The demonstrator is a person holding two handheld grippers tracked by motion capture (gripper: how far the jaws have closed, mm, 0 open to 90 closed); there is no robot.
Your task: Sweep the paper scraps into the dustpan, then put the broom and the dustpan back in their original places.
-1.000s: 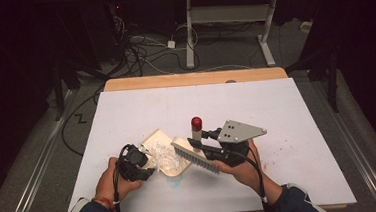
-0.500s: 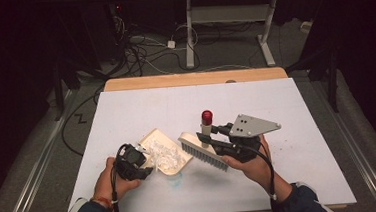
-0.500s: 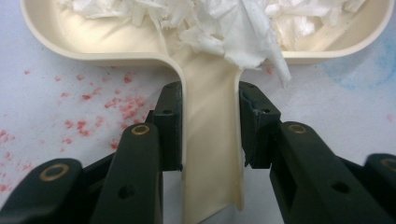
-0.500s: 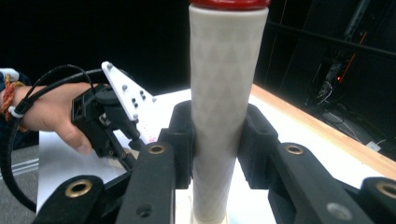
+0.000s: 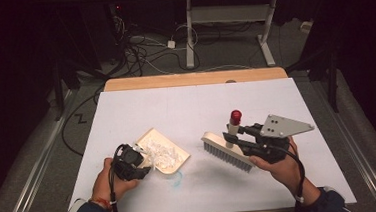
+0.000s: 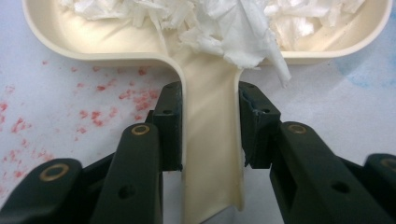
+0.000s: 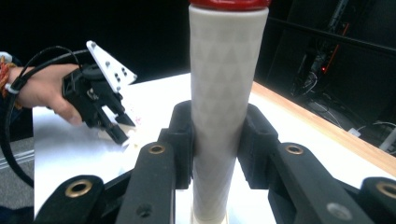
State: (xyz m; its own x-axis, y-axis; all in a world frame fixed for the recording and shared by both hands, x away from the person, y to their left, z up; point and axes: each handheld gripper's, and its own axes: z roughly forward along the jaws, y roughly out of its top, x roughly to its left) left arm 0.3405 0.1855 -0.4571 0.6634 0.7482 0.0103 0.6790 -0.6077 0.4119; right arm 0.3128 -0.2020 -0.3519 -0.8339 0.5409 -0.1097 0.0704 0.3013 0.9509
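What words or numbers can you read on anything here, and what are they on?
There are none that can be read.
The dustpan, held by the left gripper, is plain cream with no print.
The brush handle, held by the right gripper, bears only a faint triangle pattern and a red cap.
The grey plate shows only holes.
The table shows only red and blue smudges.

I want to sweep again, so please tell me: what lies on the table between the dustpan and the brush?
In the high view, the stretch between the dustpan and the brush is bare white table, with only a faint bluish stain near the pan.
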